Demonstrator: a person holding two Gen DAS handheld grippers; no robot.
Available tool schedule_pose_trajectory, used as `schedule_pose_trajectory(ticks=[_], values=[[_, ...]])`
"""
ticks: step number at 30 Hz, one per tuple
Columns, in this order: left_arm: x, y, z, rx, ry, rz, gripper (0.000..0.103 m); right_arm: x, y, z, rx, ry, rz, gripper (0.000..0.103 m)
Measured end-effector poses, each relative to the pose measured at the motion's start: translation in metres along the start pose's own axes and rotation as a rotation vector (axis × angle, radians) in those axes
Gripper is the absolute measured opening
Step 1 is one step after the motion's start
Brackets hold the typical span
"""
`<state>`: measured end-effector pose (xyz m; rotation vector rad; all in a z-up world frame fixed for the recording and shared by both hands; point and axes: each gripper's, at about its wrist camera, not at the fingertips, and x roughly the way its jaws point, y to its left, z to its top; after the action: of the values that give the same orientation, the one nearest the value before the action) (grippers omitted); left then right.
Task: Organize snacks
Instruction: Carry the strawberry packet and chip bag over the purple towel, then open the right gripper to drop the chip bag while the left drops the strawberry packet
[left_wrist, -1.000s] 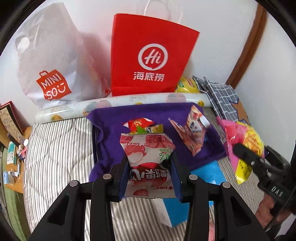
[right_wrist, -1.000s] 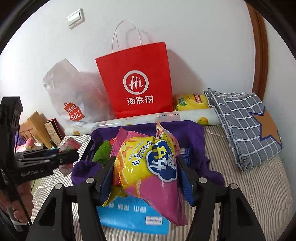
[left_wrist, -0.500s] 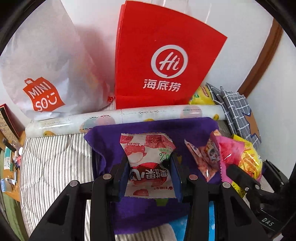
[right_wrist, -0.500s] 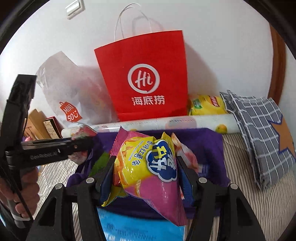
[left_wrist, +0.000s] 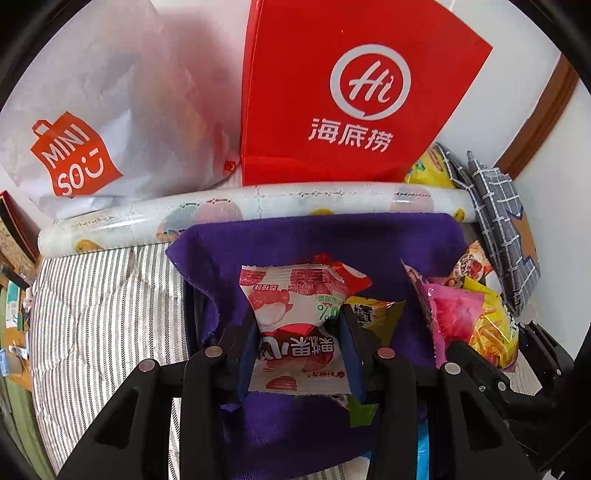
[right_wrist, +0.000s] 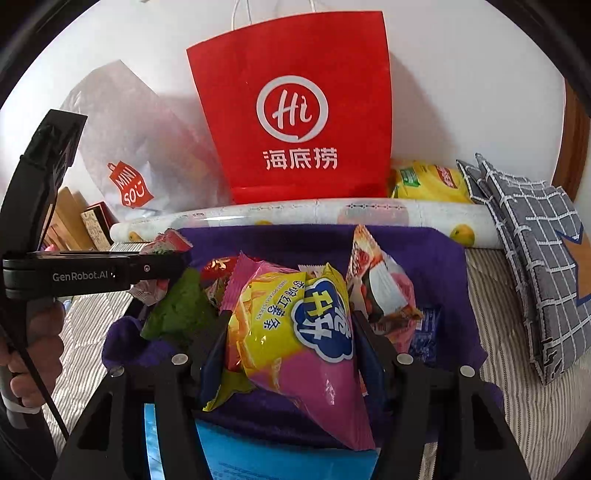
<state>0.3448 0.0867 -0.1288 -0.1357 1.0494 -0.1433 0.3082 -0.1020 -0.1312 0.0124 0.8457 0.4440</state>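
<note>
My left gripper (left_wrist: 297, 345) is shut on a white and red snack packet (left_wrist: 291, 314), held low over a box lined with purple cloth (left_wrist: 295, 240). My right gripper (right_wrist: 288, 354) is shut on a pink and yellow chip bag (right_wrist: 295, 332) over the same purple-lined box (right_wrist: 424, 243). Several snack packs lie inside it: a green pack (right_wrist: 177, 314), a red pack (right_wrist: 218, 266) and a pink-white pack (right_wrist: 384, 288). In the right wrist view the left gripper (right_wrist: 162, 266) reaches in from the left with its packet (right_wrist: 168, 243). The right gripper's chip bag (left_wrist: 476, 321) shows at the right of the left wrist view.
A red paper bag (right_wrist: 295, 122) and a white plastic bag (right_wrist: 140, 147) stand against the wall behind a rolled sheet (right_wrist: 332, 218). A yellow chip bag (right_wrist: 428, 181) and a grey checked cushion (right_wrist: 535, 236) lie at the right. A blue pack (right_wrist: 288, 454) lies near the box's front edge. The bedding (left_wrist: 103, 306) is striped.
Both grippers have moved forward and down toward the purple-lined box, each keeping its snack. The box and the bags behind it now look larger and closer.
</note>
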Motion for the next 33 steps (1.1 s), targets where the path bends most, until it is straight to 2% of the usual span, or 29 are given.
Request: schedule_pose_trajectory(ticks=[17,33], values=[[0.008,-0.004,0.000,0.009,0.027,0.015,0.042,0.001,-0.008,0.000,0.039,0.003,-0.023,0.062],[0.010,-0.006,0.000,0.013,0.038,0.018,0.043,0.003,-0.015,0.000,0.076,0.013,-0.010,0.067]])
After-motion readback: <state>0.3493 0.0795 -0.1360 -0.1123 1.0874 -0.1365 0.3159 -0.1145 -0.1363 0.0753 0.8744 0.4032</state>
